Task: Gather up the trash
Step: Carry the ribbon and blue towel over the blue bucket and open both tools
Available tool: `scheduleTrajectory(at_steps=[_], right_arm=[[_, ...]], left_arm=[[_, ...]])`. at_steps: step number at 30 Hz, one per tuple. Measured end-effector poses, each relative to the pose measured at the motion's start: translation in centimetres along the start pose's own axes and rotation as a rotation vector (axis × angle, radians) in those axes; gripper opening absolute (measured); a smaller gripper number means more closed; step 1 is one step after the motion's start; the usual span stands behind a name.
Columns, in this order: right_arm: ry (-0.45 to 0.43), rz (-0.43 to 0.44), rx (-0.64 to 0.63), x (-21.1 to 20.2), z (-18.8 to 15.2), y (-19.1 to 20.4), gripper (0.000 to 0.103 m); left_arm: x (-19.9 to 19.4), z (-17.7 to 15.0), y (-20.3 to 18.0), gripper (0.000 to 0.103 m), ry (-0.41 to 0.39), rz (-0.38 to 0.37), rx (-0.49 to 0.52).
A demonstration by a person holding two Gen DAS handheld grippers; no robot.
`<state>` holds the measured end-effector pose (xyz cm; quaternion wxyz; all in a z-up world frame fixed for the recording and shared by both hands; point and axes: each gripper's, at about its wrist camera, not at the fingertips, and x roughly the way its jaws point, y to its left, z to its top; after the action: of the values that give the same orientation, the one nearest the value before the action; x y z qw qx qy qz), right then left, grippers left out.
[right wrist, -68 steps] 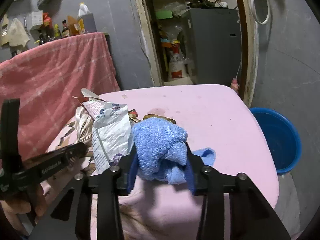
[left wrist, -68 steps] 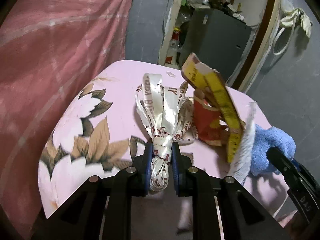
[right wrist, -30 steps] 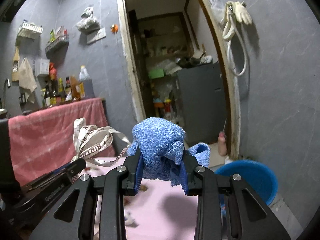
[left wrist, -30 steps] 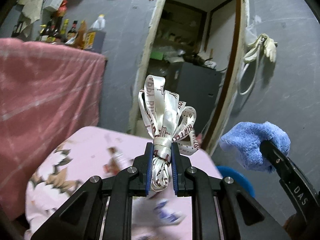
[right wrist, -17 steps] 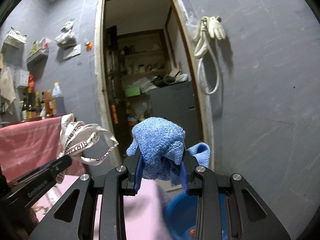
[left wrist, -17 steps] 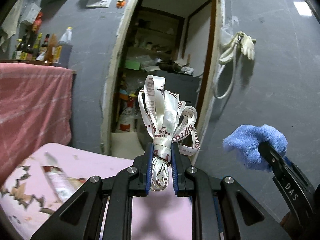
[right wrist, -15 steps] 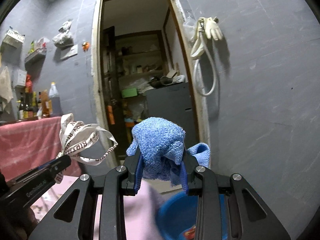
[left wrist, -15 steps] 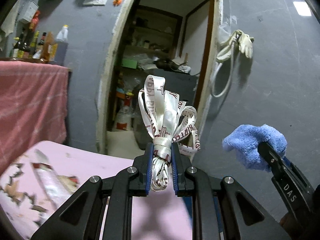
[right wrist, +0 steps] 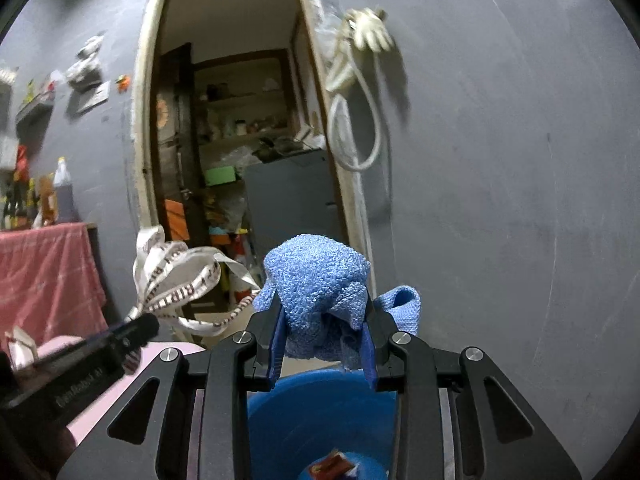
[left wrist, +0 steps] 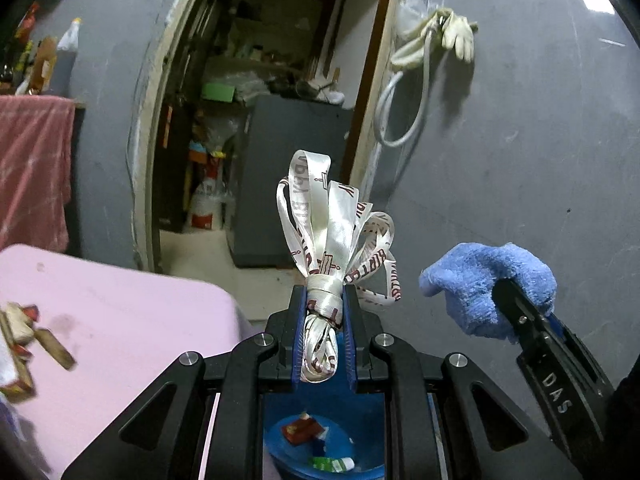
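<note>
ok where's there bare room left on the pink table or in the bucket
The pink table is bare from its right edge to the wrapper scraps at its left. The blue bucket already holds wrappers; its near wall is free.

So there's a pink padded surface (left wrist: 120,320) with a rounded corner, looks like a bed or cushioned table, can't really tell which. On its left edge lie a few scraps: a flat brown stick-like piece (left wrist: 54,346) and some red-and-cream torn packaging (left wrist: 18,320), all pretty blurred. Just past the pink corner, down on the floor, sits a round blue plastic tub (left wrist: 288,460). Inside it there's a red wrapper (left wrist: 300,432) and a green-and-white tube-ish thing (left wrist: 332,463). The floor (left wrist: 200,252) itself is pale beyond the doorway.
</note>
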<state>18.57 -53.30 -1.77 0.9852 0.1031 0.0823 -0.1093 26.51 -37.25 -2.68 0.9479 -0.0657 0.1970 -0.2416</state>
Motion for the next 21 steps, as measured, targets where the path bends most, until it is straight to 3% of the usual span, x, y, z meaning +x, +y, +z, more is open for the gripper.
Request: scheduleTrajectory(at_steps=[5,21], right_arm=[[0.041,-0.011,0.012,0.8,-0.8,-0.8,0.029],[0.163,0.025,0.065,3.3,-2.2,-2.3,0.031]], left_arm=[[2.5,-1.3,-0.5,0.014,0.059,0.007,-0.037],[5.0,-3.3,0.2,0.014,0.139,0.029,-0.054]])
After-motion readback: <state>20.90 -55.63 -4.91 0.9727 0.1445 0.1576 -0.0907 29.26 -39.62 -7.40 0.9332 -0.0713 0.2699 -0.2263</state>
